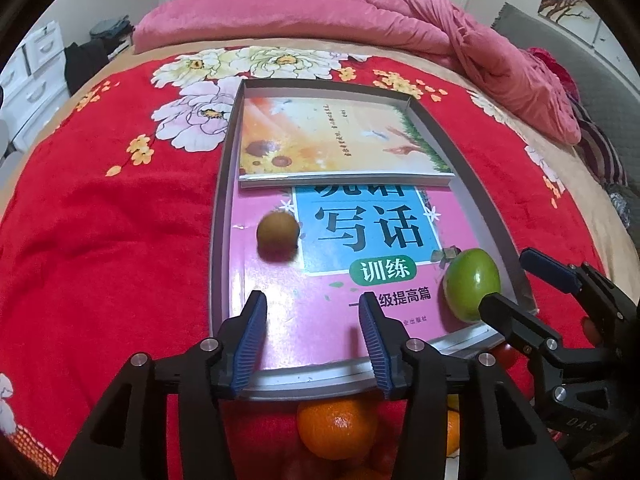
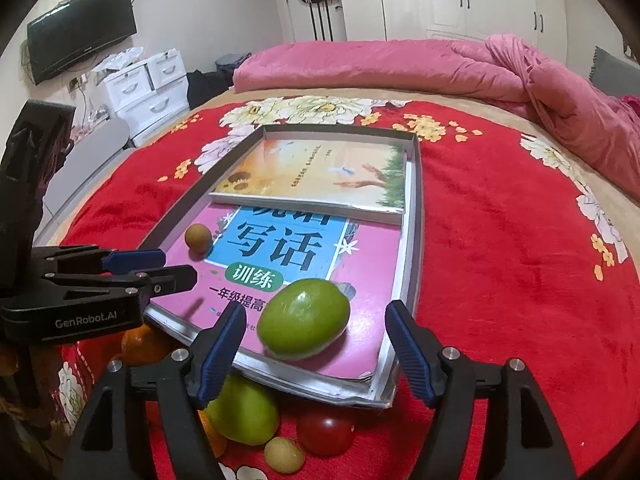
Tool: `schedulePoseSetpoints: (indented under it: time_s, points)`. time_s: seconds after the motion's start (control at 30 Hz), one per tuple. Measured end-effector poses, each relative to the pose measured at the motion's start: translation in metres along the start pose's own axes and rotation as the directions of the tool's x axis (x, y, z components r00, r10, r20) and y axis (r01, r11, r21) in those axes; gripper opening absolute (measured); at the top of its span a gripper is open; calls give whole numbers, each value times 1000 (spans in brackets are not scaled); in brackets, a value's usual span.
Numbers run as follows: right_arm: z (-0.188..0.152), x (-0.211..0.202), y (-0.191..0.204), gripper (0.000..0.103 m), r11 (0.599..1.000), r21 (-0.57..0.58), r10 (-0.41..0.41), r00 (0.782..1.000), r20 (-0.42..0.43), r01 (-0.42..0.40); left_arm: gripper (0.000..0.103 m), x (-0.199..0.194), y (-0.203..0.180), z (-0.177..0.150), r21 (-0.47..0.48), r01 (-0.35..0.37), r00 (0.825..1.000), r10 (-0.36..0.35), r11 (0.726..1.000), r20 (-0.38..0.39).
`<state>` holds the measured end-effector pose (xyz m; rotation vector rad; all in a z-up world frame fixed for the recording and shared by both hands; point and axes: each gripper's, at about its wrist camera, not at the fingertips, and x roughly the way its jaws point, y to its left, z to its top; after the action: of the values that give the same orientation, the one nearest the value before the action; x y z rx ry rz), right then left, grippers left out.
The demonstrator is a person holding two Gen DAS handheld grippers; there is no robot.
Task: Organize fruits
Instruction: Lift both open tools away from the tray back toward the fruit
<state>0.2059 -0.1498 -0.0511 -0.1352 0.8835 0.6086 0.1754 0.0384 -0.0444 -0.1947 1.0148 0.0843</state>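
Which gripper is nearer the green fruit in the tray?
Right. The right gripper is open with the green fruit just ahead between its fingertips, untouched. The left gripper, also open, sits off to the fruit's side, over the pink book.

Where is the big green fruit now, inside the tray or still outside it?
Inside. The green fruit rests on the pink book within the tray walls, free of both jaws.

The left tongs are hiding the top of an orange just outside the tray. The upper book is covering the pink book's top line of characters. The small brown fruit is showing blurred.
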Motion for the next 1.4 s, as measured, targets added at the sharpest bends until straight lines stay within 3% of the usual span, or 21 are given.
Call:
schedulePoseSetpoints:
  time_s: [0.6,1.4]
  points:
    - [5,-21,-1,85,1000,25,-6,998,68,4,75,-41,-3,2,-6,46,995,-45,999,84]
    - [8,-49,-8,93,998,55,-4,989,149,-4,78,-78,24,4,-71,83,985,-71,994,159]
